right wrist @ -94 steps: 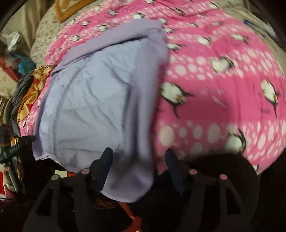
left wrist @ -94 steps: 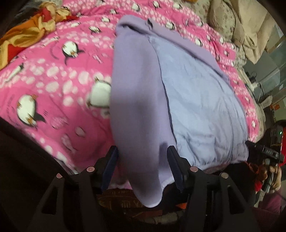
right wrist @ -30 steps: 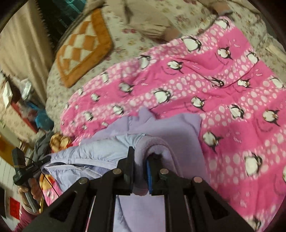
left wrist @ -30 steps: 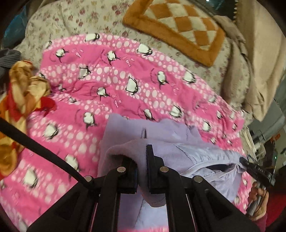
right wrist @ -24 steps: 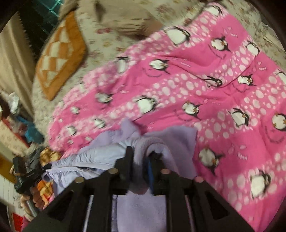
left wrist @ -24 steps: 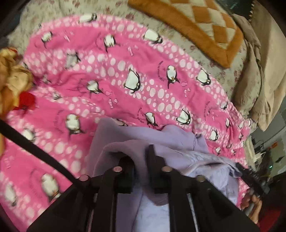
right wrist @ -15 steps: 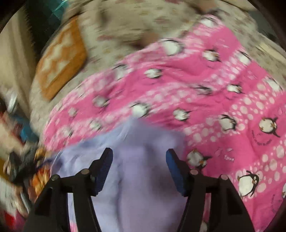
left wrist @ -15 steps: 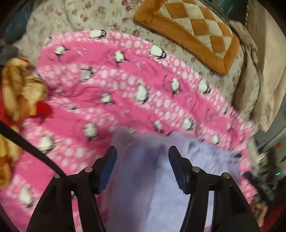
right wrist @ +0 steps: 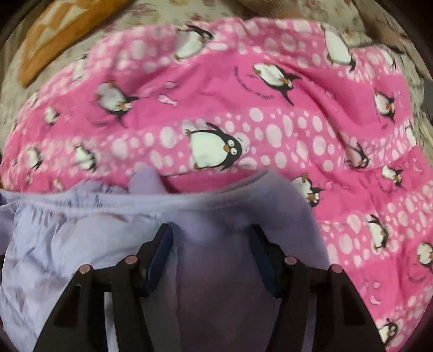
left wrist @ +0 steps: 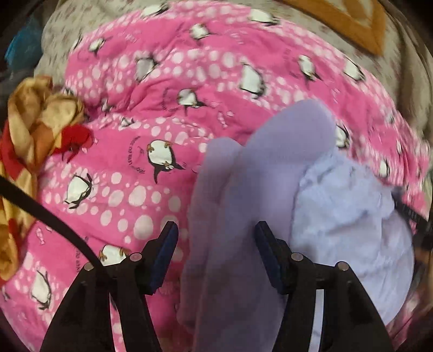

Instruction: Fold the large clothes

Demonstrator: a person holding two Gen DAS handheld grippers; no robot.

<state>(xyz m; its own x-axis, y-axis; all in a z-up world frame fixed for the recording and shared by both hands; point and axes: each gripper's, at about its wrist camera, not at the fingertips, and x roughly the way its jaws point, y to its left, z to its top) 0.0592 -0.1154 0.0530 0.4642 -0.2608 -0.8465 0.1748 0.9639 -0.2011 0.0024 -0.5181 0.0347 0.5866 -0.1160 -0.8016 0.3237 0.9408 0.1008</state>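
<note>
A lilac garment (left wrist: 284, 168) with a paler quilted lining (left wrist: 349, 211) lies folded on a pink penguin blanket (left wrist: 140, 127). My left gripper (left wrist: 215, 235) is open, its jaws wide apart over the garment's left edge, holding nothing. In the right wrist view the same garment (right wrist: 216, 211) lies below the blanket (right wrist: 270, 108), lining (right wrist: 70, 238) to the left. My right gripper (right wrist: 211, 238) is open above the garment's fleece side, holding nothing.
A crumpled gold and red cloth (left wrist: 32, 127) lies at the blanket's left edge. An orange checked cushion (right wrist: 59, 32) sits on a floral bedsheet (right wrist: 189, 10) beyond the blanket. A black cable (left wrist: 46, 216) crosses the left wrist view.
Both grippers were shut on the lilac garment's edge a second ago and carried it forward. They have since opened and let it drop onto the blanket, folded over.
</note>
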